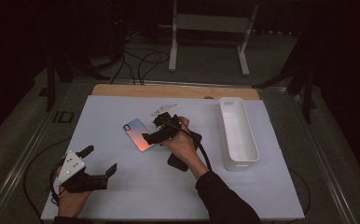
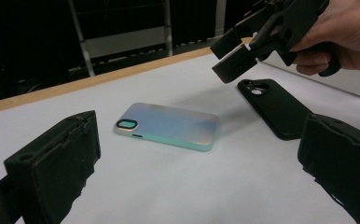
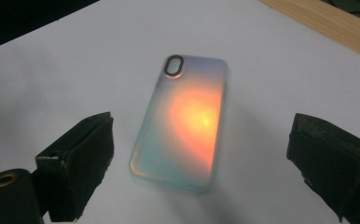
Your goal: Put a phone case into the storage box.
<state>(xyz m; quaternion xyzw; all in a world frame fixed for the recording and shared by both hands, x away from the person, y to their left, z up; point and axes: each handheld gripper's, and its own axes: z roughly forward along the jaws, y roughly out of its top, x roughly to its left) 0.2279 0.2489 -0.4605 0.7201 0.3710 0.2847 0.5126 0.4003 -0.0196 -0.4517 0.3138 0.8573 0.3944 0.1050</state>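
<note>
Jaws of the right gripper stand spread wide and empty, poised just above the iridescent phone case, which lies flat, back up, on the white table cover between the black phone case and the left gripper, itself open and idle well apart near the front edge. Light, thin and glossy, the iridescent case will likely slip and flex, so pinching across its long side edges near the middle looks safest.
</note>
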